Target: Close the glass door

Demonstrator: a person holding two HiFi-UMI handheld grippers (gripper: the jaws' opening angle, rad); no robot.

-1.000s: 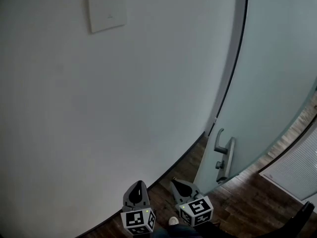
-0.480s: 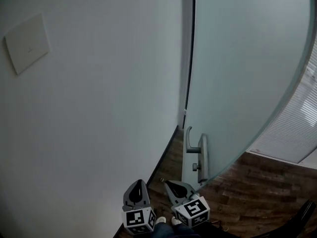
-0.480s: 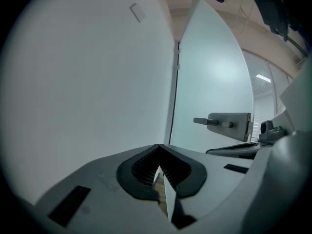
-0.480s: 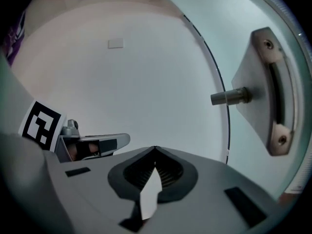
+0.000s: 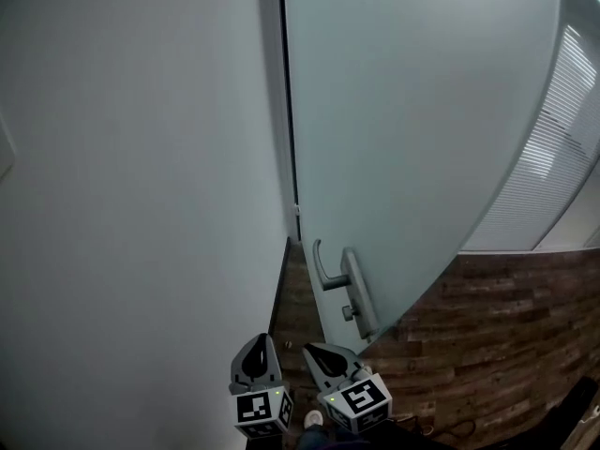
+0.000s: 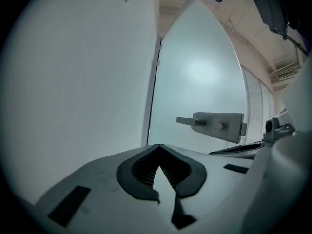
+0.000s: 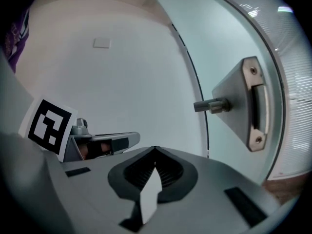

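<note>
Both the left tongs (image 5: 259, 345) and right tongs (image 5: 311, 350) are clenched empty, and the glass door (image 5: 412, 139) stands open just ahead-right of them, so best hook its lever handle (image 5: 325, 270) with the right tongs and swing steadily.

The glass door (image 5: 422, 129) stands open, its lever handle (image 5: 330, 272) just beyond the right gripper (image 5: 311, 349), with the left gripper (image 5: 259, 341) alongside.

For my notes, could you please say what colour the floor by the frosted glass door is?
Dark brown plank floor, clearest in the head view.
</note>
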